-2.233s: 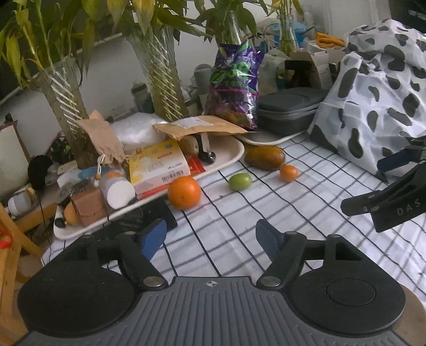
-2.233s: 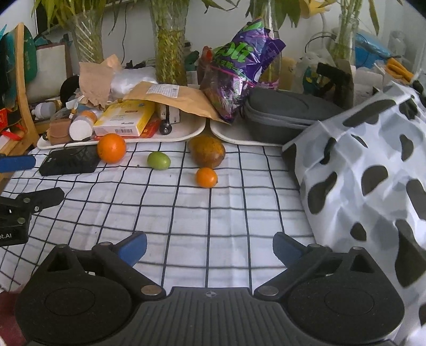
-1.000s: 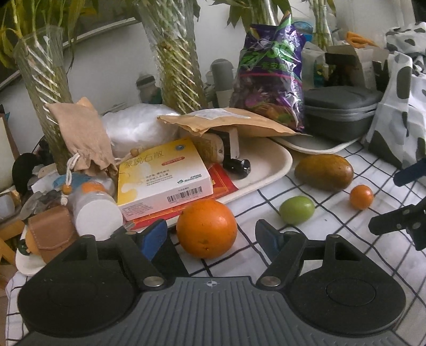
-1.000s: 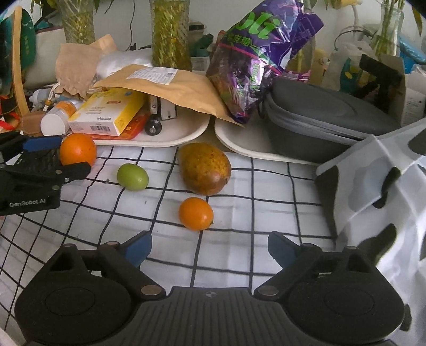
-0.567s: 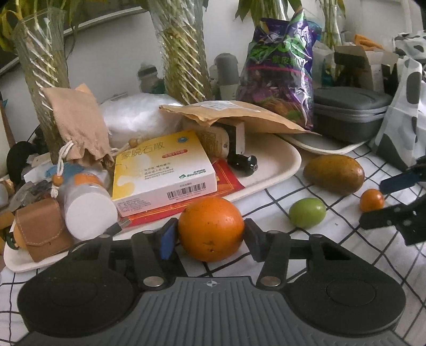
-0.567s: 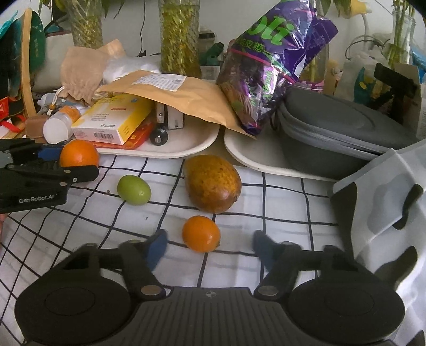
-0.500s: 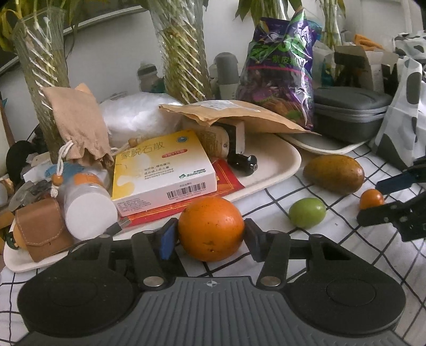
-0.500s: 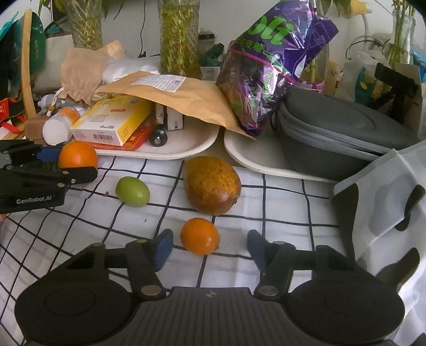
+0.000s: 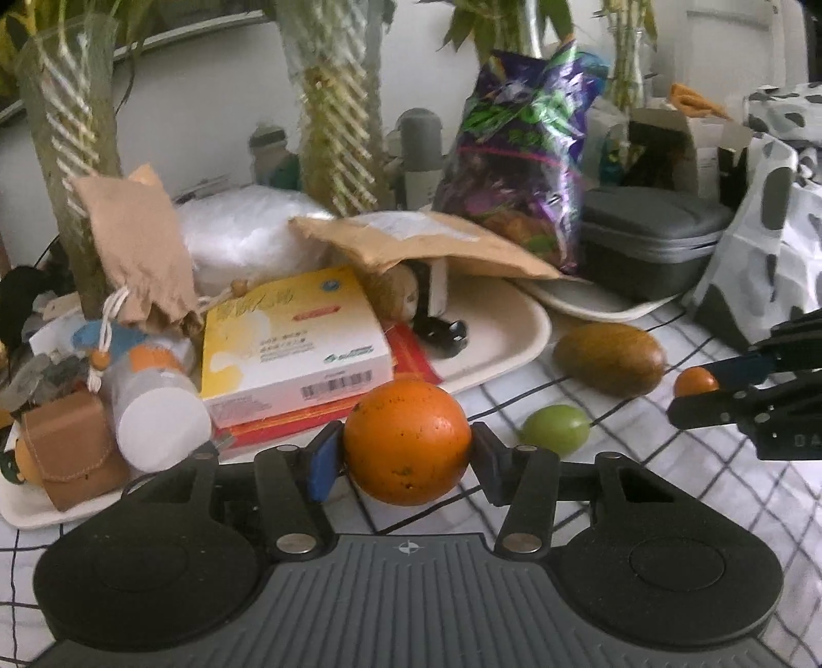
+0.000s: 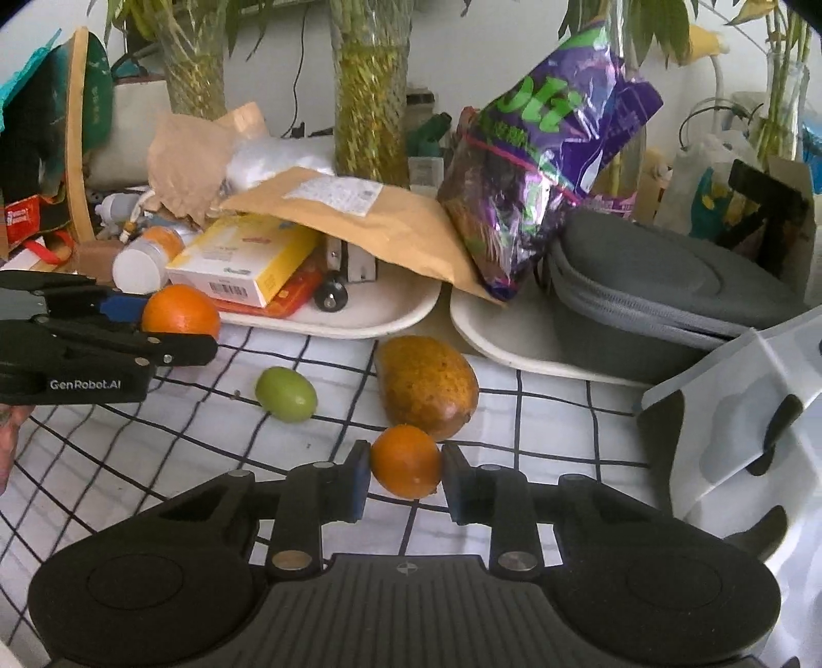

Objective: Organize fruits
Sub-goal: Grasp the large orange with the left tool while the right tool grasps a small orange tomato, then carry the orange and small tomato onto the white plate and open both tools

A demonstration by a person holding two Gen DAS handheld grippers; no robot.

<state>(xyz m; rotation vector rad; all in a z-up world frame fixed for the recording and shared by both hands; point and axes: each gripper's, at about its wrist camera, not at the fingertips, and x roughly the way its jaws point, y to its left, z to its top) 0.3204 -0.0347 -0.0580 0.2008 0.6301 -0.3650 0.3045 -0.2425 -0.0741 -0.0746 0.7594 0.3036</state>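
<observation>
Already gripped | left gripper (image 9: 406, 455) fingers clamped the big orange (image 9: 407, 442) beside the tray (image 9: 519, 329) | right gripper (image 10: 406, 475) fingers pinched the small orange (image 10: 405, 461) touching the mango (image 10: 426, 385), farther from the tray.

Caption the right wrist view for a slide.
Right gripper shut on small orange, mango just behind, on the checked cloth.

A pale wall (image 10: 514, 31) stands behind the surface (image 10: 555, 411), which wears a white cloth with black grid lines. Glass vases (image 10: 370, 103) of green stalks line the wall.
</observation>
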